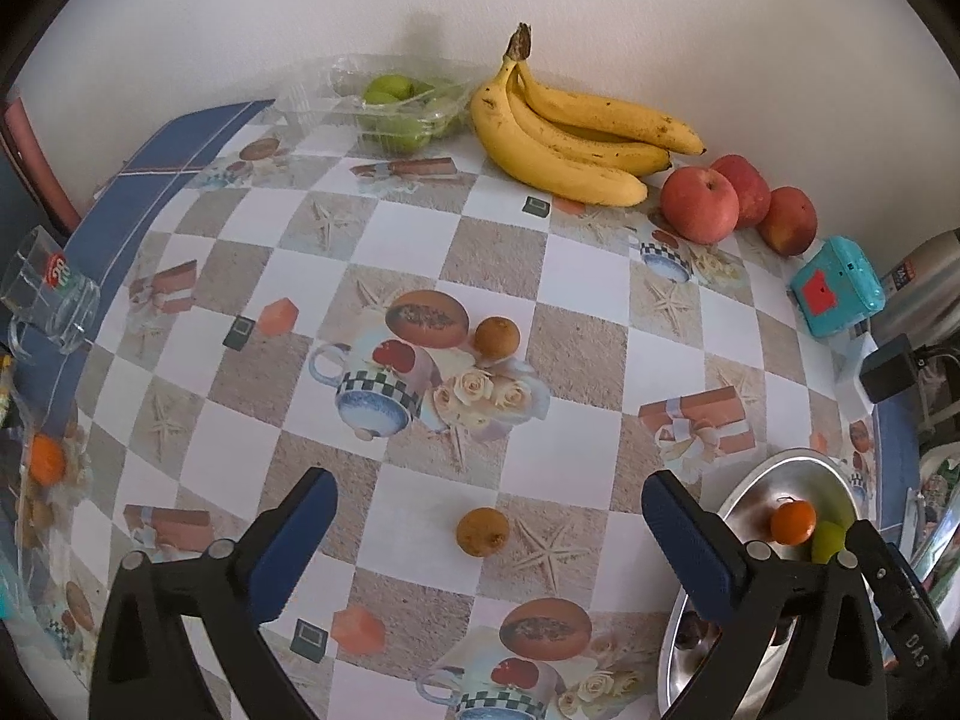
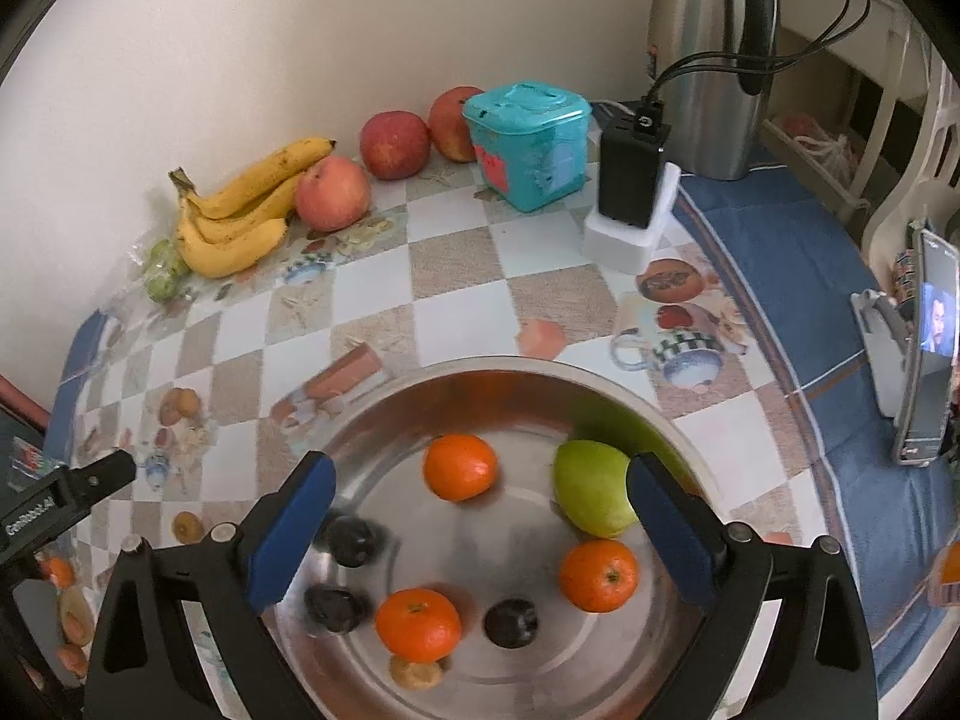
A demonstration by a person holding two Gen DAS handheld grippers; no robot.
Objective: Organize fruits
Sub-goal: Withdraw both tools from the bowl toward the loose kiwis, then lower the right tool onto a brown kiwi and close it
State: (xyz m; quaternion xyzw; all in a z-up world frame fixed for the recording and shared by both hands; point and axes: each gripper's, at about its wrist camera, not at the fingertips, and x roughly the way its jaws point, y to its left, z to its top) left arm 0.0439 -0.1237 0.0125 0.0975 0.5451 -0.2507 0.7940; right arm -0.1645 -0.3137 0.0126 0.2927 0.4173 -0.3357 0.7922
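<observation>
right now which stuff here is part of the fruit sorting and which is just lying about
Part of the job:
metal bowl
oranges
green pear
plums
brown fruits
bananas
apples

Just lying about:
teal box
steel flask
glass mug
phone

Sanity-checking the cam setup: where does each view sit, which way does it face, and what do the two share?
Left wrist: on the left tongs, angled down at the checked tablecloth; a small brown fruit lies between its open blue pads.
Right wrist: on the right tongs, angled down into the steel bowl of oranges, plums and a green fruit; pads open.
Shared: bananas, apples, teal box, the bowl.
</observation>
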